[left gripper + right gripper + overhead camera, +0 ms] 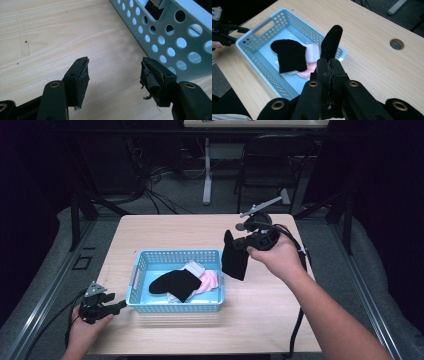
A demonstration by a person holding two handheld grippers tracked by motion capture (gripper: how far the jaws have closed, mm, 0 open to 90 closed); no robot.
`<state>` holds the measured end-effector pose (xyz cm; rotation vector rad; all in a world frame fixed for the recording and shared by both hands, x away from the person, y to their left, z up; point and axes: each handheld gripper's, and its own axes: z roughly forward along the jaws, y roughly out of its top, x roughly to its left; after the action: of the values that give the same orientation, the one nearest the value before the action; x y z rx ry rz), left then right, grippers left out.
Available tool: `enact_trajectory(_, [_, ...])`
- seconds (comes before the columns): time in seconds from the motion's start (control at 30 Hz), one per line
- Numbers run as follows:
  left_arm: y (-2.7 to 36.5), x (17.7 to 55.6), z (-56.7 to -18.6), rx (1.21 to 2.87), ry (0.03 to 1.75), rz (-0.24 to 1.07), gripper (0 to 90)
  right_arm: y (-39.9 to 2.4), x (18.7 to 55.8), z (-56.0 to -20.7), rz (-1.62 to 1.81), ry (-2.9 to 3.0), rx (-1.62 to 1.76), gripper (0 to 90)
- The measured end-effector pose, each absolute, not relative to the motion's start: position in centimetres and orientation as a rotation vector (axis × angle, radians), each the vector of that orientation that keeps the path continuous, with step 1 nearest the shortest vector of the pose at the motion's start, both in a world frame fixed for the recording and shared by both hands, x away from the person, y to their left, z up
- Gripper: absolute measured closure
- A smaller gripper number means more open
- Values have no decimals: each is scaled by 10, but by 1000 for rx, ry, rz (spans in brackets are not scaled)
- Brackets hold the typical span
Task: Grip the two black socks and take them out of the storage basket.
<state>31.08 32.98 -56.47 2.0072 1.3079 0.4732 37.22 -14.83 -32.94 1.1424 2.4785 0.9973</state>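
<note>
Beside the basket, right gripper jaws clamp a part-hidden black sock; left gripper jaws apart.

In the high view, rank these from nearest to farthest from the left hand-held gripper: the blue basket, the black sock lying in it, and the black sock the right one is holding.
1. Blue basket: just right of the left hand-held gripper, at its near left corner.
2. Black sock in the basket: farther right, at the basket's middle.
3. Held black sock: farthest, hanging from the right hand-held gripper beyond the basket's right end.
</note>
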Motion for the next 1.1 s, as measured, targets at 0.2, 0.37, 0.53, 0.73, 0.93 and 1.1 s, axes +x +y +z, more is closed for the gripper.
enact_trajectory(0.2, [329,311,-565,2009,1308,473,393,-170,368,-341,948,2457,1219,881])
enact_trajectory(0.37, [329,311,-565,2013,1308,475,393,-176,366,-354,931,2461,1246,881])
enact_trajectory(0.53, [329,311,-566,2012,1311,476,393,-177,366,-374,929,2475,1283,881])
enact_trajectory(0.73, [329,311,-565,2014,1309,475,393,-184,369,-407,907,2478,1377,881])
enact_trajectory(0.93, [329,311,-566,2014,1310,475,393,-200,379,-443,774,2443,1456,880])
enact_trajectory(1.1, [329,311,-566,2017,1311,474,393,-221,389,-461,728,2381,1550,877])
